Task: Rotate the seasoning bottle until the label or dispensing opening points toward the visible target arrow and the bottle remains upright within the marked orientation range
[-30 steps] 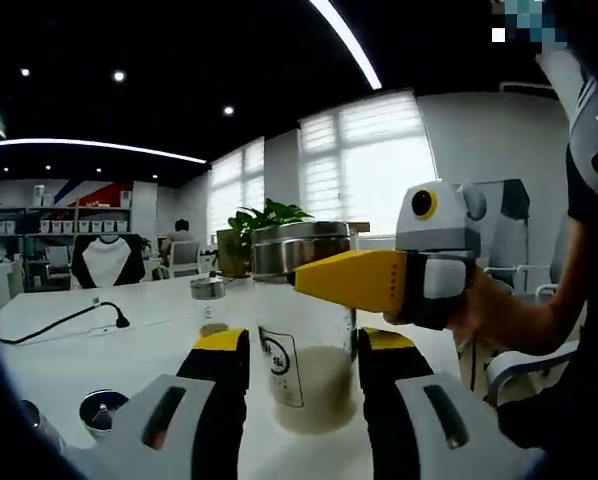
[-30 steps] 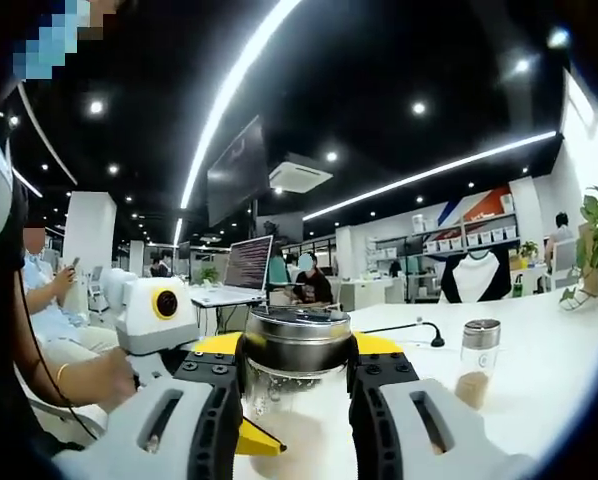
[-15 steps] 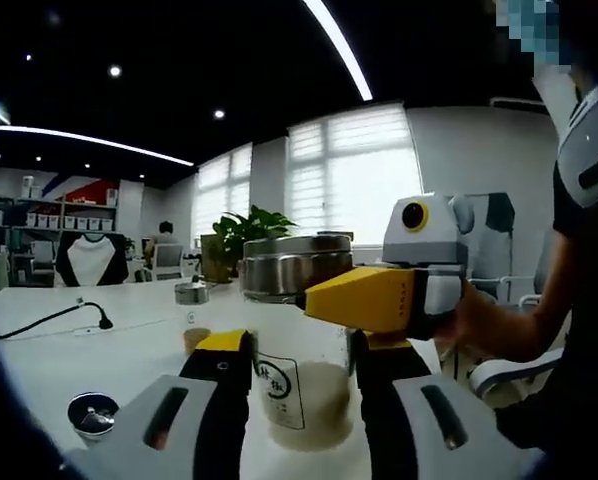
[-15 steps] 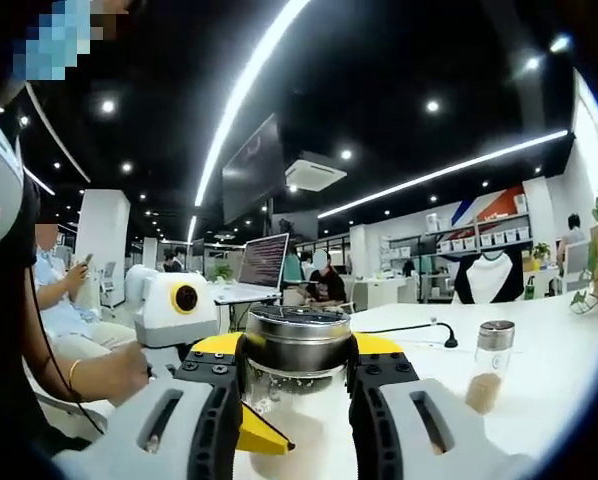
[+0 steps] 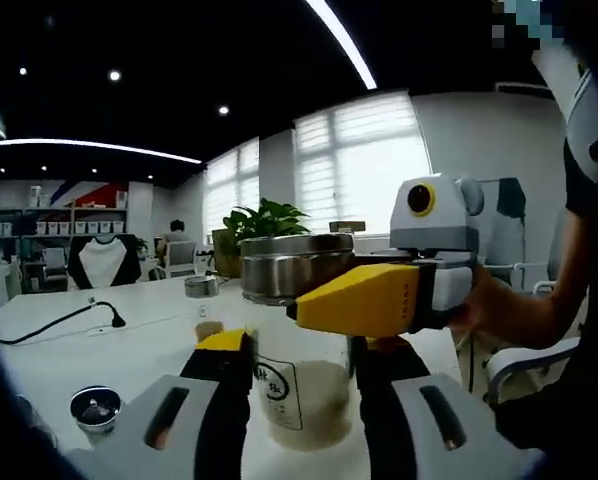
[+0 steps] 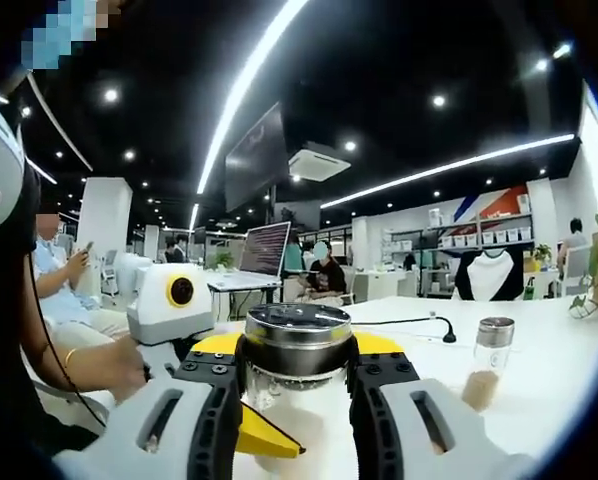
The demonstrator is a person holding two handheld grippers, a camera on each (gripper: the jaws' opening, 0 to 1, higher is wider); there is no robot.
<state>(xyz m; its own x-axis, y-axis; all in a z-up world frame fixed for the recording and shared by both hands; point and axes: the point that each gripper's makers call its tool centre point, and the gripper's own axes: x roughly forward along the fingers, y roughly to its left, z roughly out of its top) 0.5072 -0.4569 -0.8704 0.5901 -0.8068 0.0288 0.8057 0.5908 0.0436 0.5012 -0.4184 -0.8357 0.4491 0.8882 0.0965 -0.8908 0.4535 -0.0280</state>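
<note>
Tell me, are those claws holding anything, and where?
Both hold the seasoning bottle: the left claw around its glass body, the right claw around its metal cap.

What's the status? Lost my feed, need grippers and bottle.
Left gripper jaws flank the bottle's glass body. Right gripper jaws sit at the steel cap. Seasoning bottle upright on the white table, label showing. Nothing blocking.

A dark ceiling with strip lights [image 6: 247,75] spans the open office. Blinded windows [image 5: 359,165] glow behind a potted plant [image 5: 267,217]. Shelves [image 6: 479,238] line the far wall.
</note>
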